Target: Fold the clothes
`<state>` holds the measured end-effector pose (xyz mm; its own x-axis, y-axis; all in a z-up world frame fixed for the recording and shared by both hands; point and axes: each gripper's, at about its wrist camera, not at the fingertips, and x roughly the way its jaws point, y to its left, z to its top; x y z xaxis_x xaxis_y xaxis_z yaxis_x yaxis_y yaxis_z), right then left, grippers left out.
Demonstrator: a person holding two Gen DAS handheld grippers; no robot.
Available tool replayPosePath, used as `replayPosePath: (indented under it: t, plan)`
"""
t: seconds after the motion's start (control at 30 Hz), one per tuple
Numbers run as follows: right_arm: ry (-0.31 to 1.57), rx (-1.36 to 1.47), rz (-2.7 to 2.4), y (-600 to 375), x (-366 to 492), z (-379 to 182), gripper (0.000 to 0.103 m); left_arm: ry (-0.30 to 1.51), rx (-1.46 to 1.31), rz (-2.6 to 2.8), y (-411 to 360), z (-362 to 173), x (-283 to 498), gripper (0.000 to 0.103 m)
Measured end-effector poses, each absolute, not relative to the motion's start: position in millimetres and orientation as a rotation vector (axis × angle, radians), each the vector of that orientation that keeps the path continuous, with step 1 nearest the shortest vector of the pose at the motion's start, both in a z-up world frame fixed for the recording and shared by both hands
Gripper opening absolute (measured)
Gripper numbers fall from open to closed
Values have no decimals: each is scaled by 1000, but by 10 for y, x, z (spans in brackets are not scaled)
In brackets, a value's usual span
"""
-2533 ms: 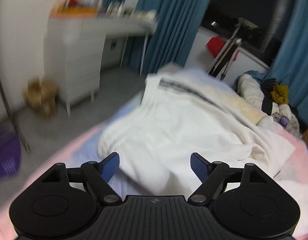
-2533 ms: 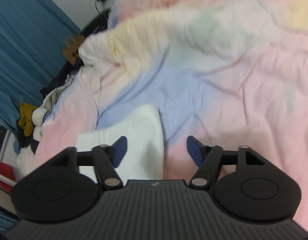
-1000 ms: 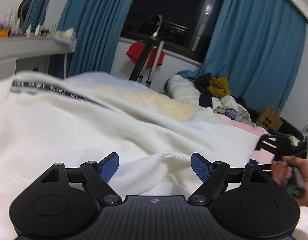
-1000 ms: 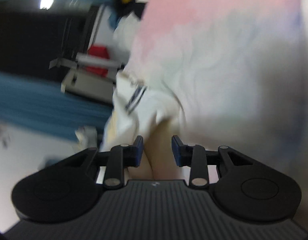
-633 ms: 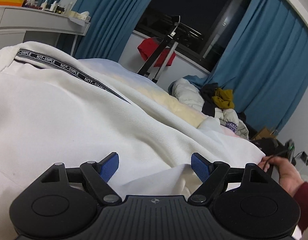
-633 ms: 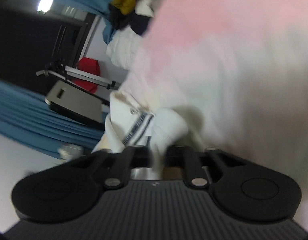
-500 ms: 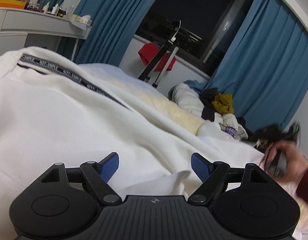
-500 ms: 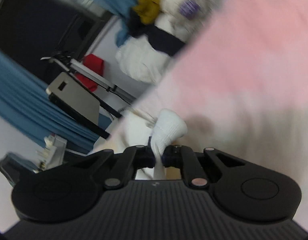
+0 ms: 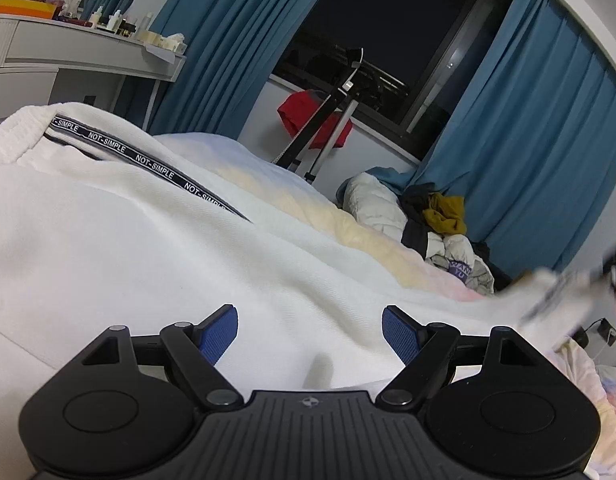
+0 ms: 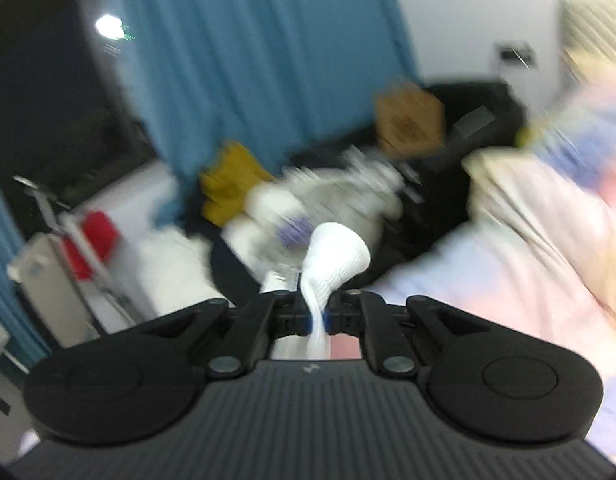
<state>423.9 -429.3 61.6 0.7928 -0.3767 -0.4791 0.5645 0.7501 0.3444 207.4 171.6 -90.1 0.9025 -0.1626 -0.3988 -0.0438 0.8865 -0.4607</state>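
A white garment (image 9: 148,232) with a black lettered stripe lies spread over the bed and fills the left wrist view. My left gripper (image 9: 309,330) hovers low over it, jaws wide open with only cloth under them. My right gripper (image 10: 316,318) is shut on a bunched white cuff of the garment (image 10: 335,258), which sticks up past the pads. In the left wrist view that lifted end of the garment (image 9: 555,292) shows as a blur at the right edge, raised off the bed.
A heap of other clothes (image 9: 439,220) lies at the far end of the bed by the blue curtains (image 9: 539,140). A stand with a red cloth (image 9: 315,120) is under the dark window. A white desk (image 9: 68,56) stands at the left.
The right gripper closed on the garment's cuff and rose quickly off the pink bedding, rolling upright. The left gripper stayed open over the garment, rolling slightly.
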Motion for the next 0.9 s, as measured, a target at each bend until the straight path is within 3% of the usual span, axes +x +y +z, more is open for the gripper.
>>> replayPosePath:
  t: [0.2, 0.33, 0.5, 0.6, 0.77, 0.9]
  plan:
    - [565, 738, -642, -4944, 3466, -723, 8, 456, -438, -67, 1649, -909, 2091, 81]
    - [543, 806, -586, -5107, 3211, -1114, 9, 463, -420, -65, 1628, -926, 2091, 81]
    - [555, 845, -487, -5085, 2958, -1179, 15, 487, -416, -69, 1607, -938, 2121, 81]
    - [591, 865, -462, -5015, 2675, -1185, 28, 486, -417, -71, 1601, -925, 2111, 81]
    - [570, 825, -453, -4748, 2111, -1010, 33, 479, -405, -92, 1543, -837, 1999, 81]
    - [488, 922, -500, -4573, 1612, -931, 52, 460, -373, -109, 1476, -740, 1815, 81]
